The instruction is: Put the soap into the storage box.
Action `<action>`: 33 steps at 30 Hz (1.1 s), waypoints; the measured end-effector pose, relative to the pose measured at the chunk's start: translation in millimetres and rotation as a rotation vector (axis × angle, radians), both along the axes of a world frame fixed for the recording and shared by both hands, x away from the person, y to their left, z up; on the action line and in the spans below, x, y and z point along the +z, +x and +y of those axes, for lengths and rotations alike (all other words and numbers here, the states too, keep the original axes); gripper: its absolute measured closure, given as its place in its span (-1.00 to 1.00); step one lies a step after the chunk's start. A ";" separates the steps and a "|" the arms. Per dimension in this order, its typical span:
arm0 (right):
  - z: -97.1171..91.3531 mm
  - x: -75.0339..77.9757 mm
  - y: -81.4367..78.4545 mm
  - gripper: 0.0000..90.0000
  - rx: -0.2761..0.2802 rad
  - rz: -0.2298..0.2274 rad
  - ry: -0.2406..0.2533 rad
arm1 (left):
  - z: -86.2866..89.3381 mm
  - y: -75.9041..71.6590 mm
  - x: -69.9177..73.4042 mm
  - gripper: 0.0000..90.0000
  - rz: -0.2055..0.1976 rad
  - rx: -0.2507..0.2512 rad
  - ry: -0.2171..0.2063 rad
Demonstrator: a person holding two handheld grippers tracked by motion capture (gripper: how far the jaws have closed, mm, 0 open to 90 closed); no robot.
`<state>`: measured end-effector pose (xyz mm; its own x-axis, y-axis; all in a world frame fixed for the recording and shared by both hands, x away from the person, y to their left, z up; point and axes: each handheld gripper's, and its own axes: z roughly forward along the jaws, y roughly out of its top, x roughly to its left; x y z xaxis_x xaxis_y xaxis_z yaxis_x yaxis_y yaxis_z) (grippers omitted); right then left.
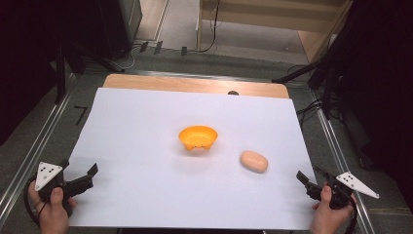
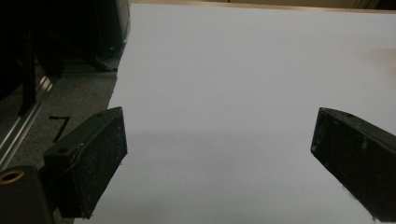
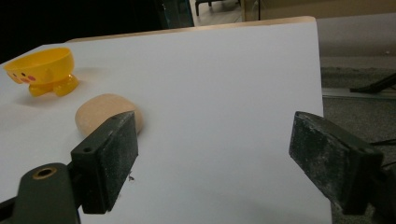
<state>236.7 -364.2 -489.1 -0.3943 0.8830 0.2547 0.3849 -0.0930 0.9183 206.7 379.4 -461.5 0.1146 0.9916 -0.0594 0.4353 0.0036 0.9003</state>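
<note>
The tan bread roll lies right of centre on the worktop, just right of the orange bowl. Both the right hand-held gripper and the left hand-held gripper are spread and empty. An off-centre pinch may push the rounded roll away or squash it.

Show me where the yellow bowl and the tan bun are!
yellow bowl (image 1: 197, 136): high view, on its inside bottom.
tan bun (image 1: 253, 161): high view, on the middle of its top.
</note>
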 end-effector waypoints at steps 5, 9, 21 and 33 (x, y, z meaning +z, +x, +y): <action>4.2 3.5 -1.0 -0.54 0.020 0.012 -0.061 | -0.6 0.0 0.0 -0.90 0.000 0.003 0.003; 6.7 15.5 7.1 -0.46 0.097 0.037 -0.173 | -0.9 0.2 0.0 -0.90 0.001 0.004 0.006; 53.0 47.3 61.6 -0.64 0.420 0.289 -0.634 | -0.8 0.7 -0.1 -0.90 0.005 -0.005 0.005; 104.6 63.6 96.0 -0.65 0.593 0.364 -0.853 | -0.5 0.9 -0.1 -0.90 0.005 -0.006 0.003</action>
